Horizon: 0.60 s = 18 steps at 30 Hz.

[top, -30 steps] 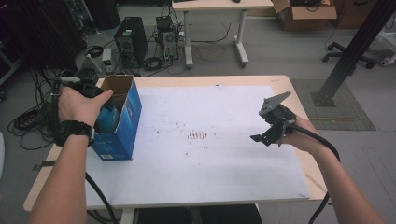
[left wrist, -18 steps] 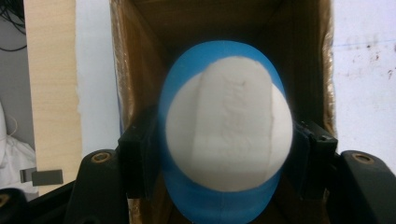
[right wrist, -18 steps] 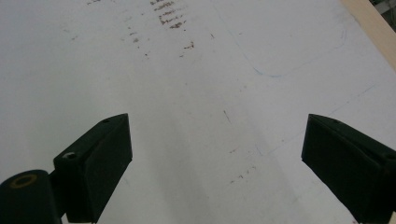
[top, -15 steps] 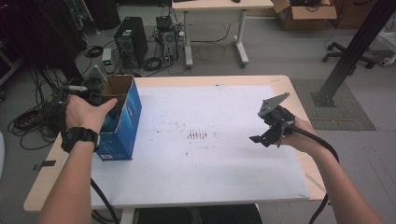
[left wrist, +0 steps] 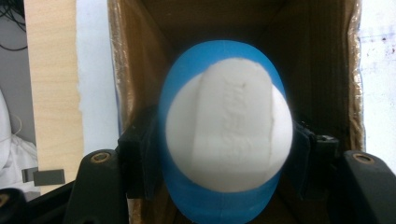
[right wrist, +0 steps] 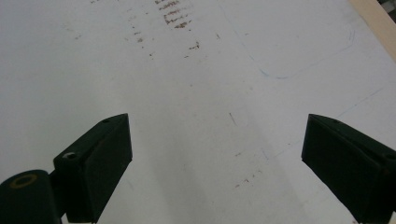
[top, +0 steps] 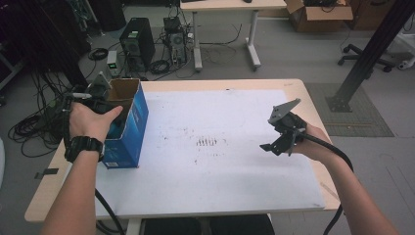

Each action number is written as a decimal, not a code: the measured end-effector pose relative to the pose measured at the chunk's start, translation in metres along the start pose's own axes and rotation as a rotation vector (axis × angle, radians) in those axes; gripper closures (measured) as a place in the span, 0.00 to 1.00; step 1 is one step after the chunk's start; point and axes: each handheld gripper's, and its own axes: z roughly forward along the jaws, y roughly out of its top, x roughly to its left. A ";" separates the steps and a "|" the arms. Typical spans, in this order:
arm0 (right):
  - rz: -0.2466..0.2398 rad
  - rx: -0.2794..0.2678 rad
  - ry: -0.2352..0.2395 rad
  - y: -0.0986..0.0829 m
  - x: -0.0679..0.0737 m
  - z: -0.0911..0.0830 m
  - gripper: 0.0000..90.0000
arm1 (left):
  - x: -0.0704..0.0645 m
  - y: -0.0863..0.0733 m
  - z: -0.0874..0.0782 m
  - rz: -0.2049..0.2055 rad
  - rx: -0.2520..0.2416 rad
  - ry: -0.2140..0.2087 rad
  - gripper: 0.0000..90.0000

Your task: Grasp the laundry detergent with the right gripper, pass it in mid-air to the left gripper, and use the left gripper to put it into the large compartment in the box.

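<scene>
Blue-and-white egg-shaped object [left wrist: 224,135] is sitting clamped in the left claw [left wrist: 224,154], inside the open cardboard box [top: 125,122] at the tabletop's [top: 220,161] left edge.
For a clean move the person is needing a firm squeeze and a centred path between the box walls; the right claw [right wrist: 215,154] is hanging open, empty.

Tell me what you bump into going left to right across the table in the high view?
Left gripper in the person's left hand → blue cardboard box → dark smudges on the white table sheet → right gripper → right hand.
</scene>
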 end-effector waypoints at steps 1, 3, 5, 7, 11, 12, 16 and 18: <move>0.000 0.000 0.001 0.000 0.000 0.000 0.09 | 0.000 0.000 0.000 0.000 -0.001 -0.001 0.42; 0.001 0.001 0.001 -0.001 0.000 0.001 0.09 | -0.001 0.000 0.001 0.000 -0.001 0.001 0.42; 0.001 0.003 0.002 -0.001 0.001 0.001 0.09 | -0.002 0.000 0.001 0.001 0.000 0.002 0.42; 0.001 0.004 0.002 -0.001 0.001 0.001 0.09 | -0.003 0.001 0.001 0.006 0.004 0.002 0.42; 0.001 0.000 0.001 0.000 0.001 0.000 0.09 | -0.004 0.002 0.000 0.000 0.002 -0.008 0.41; 0.000 -0.001 0.001 -0.001 0.001 0.000 0.09 | -0.004 0.002 -0.001 0.002 0.005 -0.009 0.41; 0.004 0.001 0.001 -0.001 0.001 0.000 0.09 | -0.005 0.003 -0.003 0.002 0.007 0.001 0.39; 0.004 0.002 0.002 -0.002 0.002 0.000 0.09 | -0.005 0.002 -0.004 0.006 0.008 -0.004 0.38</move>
